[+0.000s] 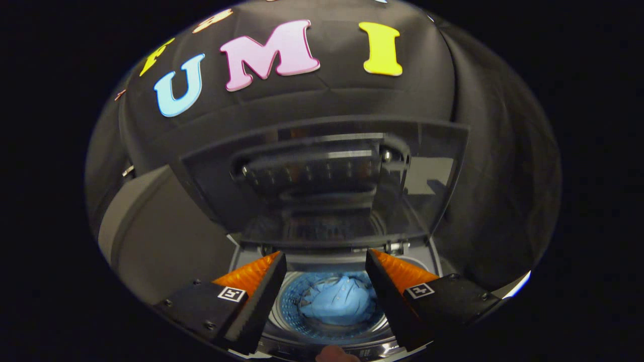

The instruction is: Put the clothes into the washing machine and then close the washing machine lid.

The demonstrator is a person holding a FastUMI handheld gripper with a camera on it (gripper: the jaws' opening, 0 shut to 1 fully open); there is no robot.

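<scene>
Gripper [326, 261] fingers apart, empty, above one blue garment [338, 301] in drum [294, 306].

Blue clothes [336, 303] inside drum, lid [322, 176] upright.

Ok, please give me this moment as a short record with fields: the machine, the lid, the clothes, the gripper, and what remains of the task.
machine: top-loading washing machine, seen from above its opening
lid: glass lid raised, standing open behind the drum
clothes: blue garment lying inside the drum, below and between the fingers
hand-held gripper: open, fingers spread apart above the drum, holding nothing
remaining: clothes are in; lid not yet closed
</scene>
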